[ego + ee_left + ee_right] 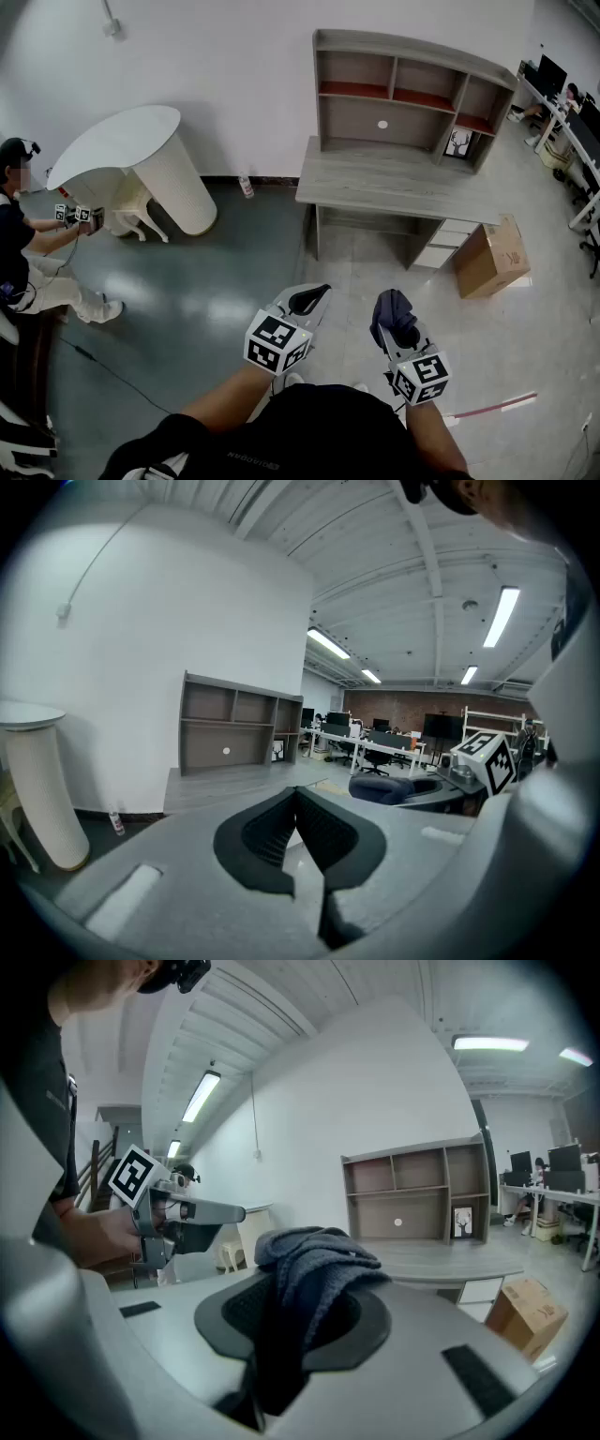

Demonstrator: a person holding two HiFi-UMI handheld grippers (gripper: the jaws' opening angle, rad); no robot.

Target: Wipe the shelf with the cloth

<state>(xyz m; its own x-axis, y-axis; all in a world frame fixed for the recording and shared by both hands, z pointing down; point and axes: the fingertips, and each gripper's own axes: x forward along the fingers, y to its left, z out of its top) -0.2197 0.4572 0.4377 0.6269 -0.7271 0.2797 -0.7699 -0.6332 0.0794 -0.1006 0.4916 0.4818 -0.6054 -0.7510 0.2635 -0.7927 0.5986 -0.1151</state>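
The right gripper [292, 1309] is clamped on a dark blue cloth [317, 1258], which bunches up above the jaws and hangs down between them. The left gripper [298, 806] is empty, with its jaws closed and the pads meeting at the tips. In the head view both grippers sit low in the middle, side by side at about 6 o'clock, held over the floor. The grey shelf [412, 92] stands against the wall at 1 o'clock, well apart from the cloth, on top of a grey desk [389, 183]. A cardboard box [491, 255] rests on the floor at 3 o'clock, just beside the desk. A white round table [127, 141] stands at 10 o'clock, and another person [26, 258] is at 9 o'clock.
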